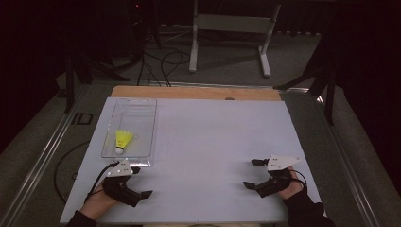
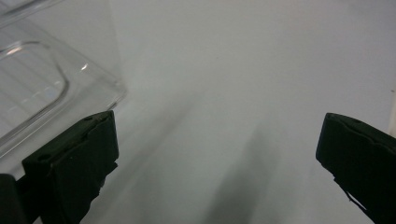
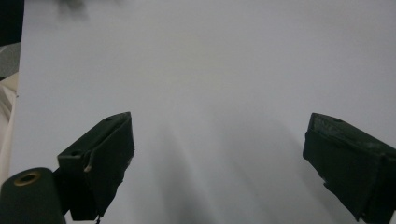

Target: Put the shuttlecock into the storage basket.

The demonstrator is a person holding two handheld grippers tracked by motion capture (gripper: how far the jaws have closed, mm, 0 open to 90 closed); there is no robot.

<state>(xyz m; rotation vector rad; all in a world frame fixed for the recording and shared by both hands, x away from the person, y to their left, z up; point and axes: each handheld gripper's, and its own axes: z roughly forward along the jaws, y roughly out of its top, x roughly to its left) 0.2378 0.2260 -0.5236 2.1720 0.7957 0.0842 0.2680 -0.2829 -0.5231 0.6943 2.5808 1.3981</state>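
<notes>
White table: left tongs, right tongs both wide apart, holding nothing.

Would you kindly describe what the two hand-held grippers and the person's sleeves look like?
Each hand-held gripper, left and right, is black with two blocky jaws and a pale grey three-cornered plate on top carrying small dark marks. A dark cable trails from the left one. The person's sleeves are dark.

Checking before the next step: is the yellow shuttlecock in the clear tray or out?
In: the yellow feathered shuttlecock lies inside the clear plastic tray, near its front end.
</notes>
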